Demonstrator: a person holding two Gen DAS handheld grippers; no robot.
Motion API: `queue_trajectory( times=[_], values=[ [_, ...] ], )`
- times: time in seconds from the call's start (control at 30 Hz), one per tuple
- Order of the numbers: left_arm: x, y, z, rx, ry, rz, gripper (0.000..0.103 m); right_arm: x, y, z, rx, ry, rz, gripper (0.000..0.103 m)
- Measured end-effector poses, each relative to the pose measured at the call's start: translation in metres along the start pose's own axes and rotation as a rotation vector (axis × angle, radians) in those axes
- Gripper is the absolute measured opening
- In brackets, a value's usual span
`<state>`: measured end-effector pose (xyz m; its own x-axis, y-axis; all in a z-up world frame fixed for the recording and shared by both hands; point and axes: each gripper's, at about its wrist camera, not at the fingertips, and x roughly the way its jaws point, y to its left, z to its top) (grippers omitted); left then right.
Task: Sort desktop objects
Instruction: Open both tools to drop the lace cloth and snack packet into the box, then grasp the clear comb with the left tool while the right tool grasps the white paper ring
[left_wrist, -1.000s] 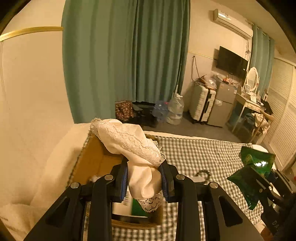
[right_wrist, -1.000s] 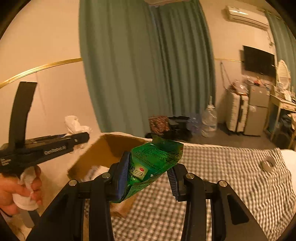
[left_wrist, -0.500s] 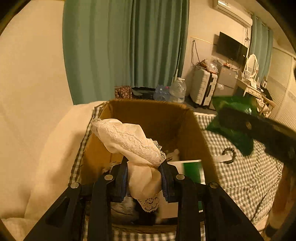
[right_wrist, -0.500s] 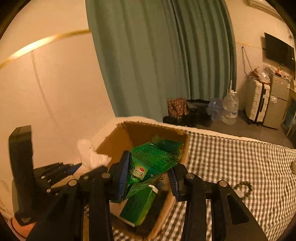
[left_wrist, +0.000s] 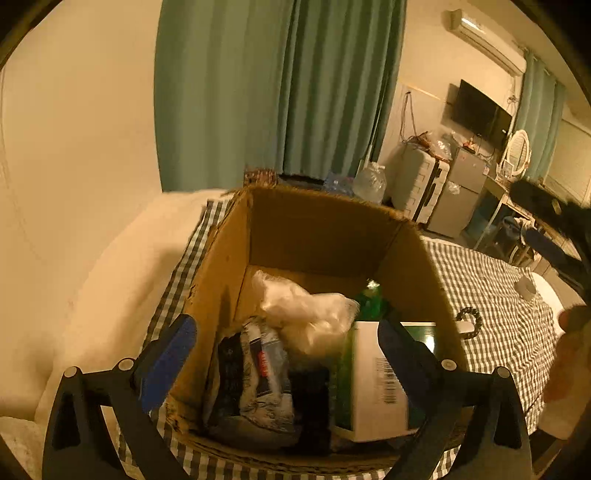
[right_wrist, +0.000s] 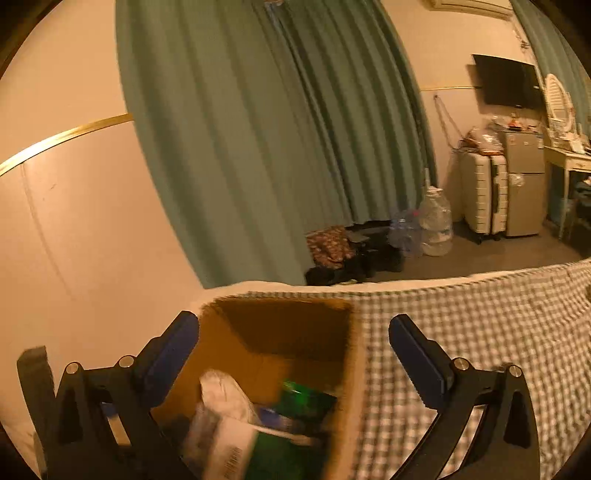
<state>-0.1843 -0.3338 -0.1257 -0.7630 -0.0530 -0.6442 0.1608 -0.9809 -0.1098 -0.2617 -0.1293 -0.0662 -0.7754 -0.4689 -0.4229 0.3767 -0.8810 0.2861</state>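
Both claws, left (left_wrist: 284, 354) and right (right_wrist: 288, 354), were opening with nothing between the pads, cloth (left_wrist: 306, 314) and green packet (right_wrist: 306, 398) already below them in the cardboard box (left_wrist: 317, 229); withdrawing carelessly, I judged, could snag its near wall.

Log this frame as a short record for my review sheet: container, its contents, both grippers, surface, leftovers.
container: cardboard box, open top
contents: white lace cloth, green packet, white-and-green carton, dark pouch
left gripper: jaws opening, nothing between them
right gripper: jaws opening, nothing between them
surface: checked cloth
leftovers: dark ring beside the box
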Motion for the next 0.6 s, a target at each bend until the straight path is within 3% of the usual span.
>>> queue_trajectory(
  times=[0.1,0.2,0.4,0.6],
  values=[
    [-0.014,-0.025,-0.004,0.050,-0.024,-0.016,0.101,-0.037,-0.033,-0.003,0.001,-0.016,-0.073,0.103],
    [-0.028,-0.053,-0.011,0.091,-0.017,-0.040,0.102,-0.085,-0.076,-0.008,-0.009,-0.029,-0.212,0.103],
    [-0.051,-0.141,-0.035,0.197,0.029,-0.047,0.103,-0.188,-0.174,-0.026,-0.004,-0.041,-0.434,0.103],
    [-0.044,-0.213,-0.068,0.242,0.056,-0.084,0.103,-0.221,-0.247,-0.056,0.064,-0.029,-0.532,0.103]
  ],
)
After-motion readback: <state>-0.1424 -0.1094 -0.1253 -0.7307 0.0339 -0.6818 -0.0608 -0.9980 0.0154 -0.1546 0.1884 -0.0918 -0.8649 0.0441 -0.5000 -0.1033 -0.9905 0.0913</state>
